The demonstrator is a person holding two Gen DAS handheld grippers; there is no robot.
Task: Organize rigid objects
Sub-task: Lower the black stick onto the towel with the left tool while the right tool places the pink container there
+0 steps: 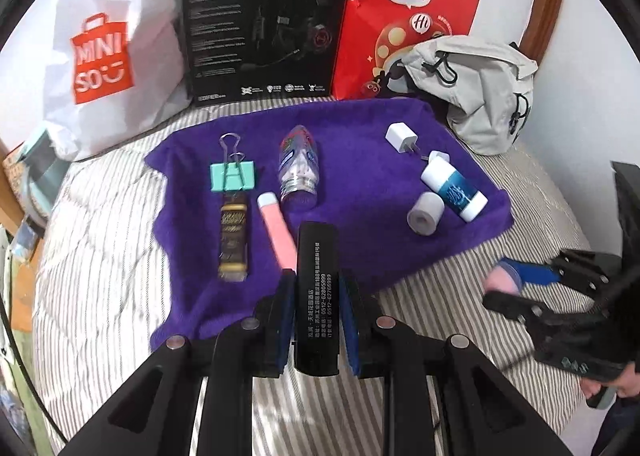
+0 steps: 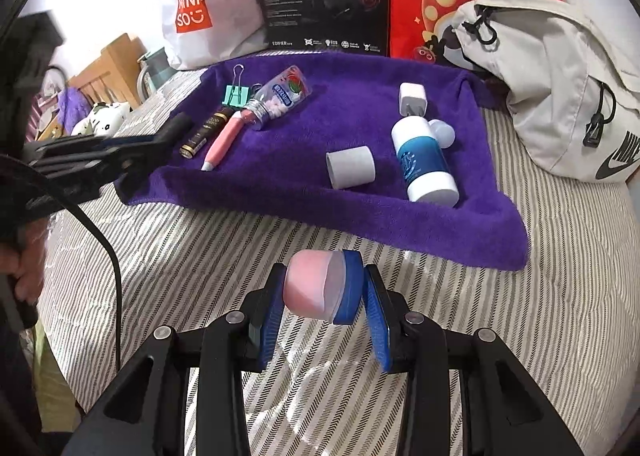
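Observation:
My left gripper (image 1: 317, 282) is shut on a black oblong case (image 1: 316, 256) with white print, held over the near edge of the purple towel (image 1: 360, 127). On the towel's left lie a mint binder clip (image 1: 233, 175), a dark gold stick (image 1: 233, 240), a pink tube (image 1: 278, 232) and a clear bottle (image 1: 300, 171). On its right lie a white charger (image 2: 412, 97), a blue-and-white bottle (image 2: 424, 159) and a pale roll (image 2: 351, 167). My right gripper (image 2: 324, 278) is shut on a pink-and-blue capped object (image 2: 320, 288) above the striped bedding, short of the towel.
The towel lies on a striped bed (image 2: 520, 328). Behind it stand a white shopping bag (image 1: 104, 51), a black headset box (image 1: 260, 23) and a red paper bag (image 1: 400, 15). A grey backpack (image 2: 560, 87) slumps at the right. A hand (image 2: 28, 264) grips the left tool.

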